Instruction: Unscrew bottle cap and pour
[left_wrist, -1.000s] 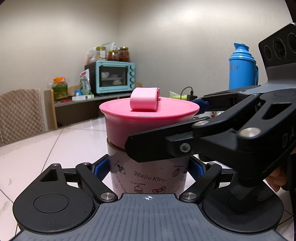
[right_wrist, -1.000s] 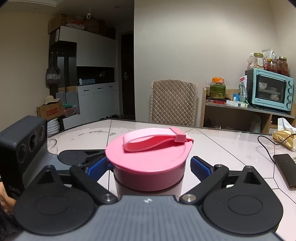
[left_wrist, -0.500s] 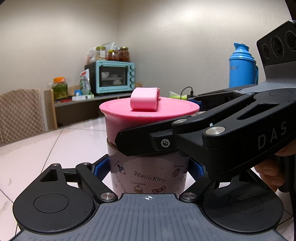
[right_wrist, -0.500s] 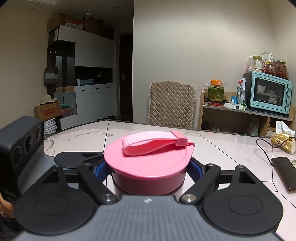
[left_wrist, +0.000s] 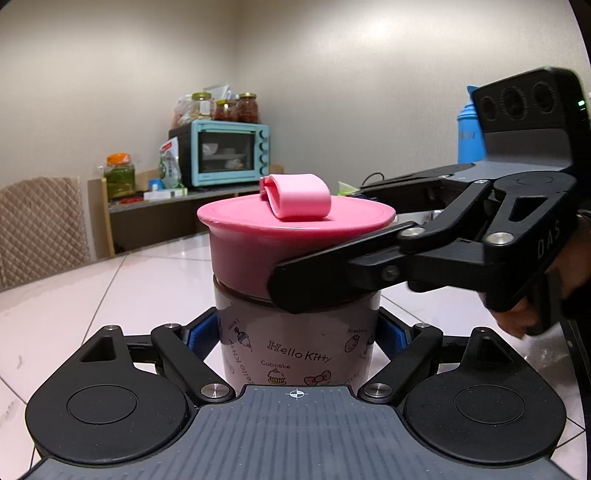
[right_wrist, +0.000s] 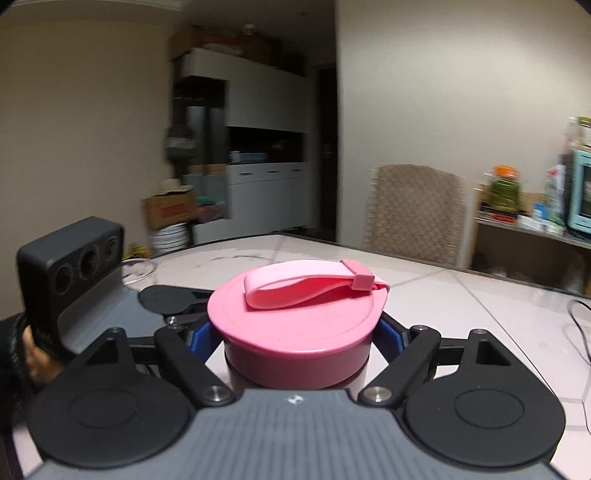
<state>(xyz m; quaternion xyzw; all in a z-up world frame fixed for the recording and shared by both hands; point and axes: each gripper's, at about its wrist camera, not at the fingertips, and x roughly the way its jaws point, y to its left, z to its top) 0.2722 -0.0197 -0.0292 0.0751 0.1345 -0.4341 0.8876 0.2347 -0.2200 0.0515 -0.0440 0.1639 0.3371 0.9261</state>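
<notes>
The left gripper (left_wrist: 295, 338) has its jaws clamped on the Hello Kitty bottle (left_wrist: 299, 347) standing on the bench (left_wrist: 110, 288); the right gripper (right_wrist: 297, 332) jaws appear clamped on its pink cap (right_wrist: 295, 325).

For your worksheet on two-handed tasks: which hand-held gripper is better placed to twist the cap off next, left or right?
Right. The right hand-held gripper is clamped on the pink cap, while the left hand-held gripper holds the bottle body lower down, steadying it.

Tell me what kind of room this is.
Most likely a home dining or kitchen area: a turquoise countertop toaster oven with food jars on top, a quilted beige dining chair, and a white tiled tabletop.
</notes>
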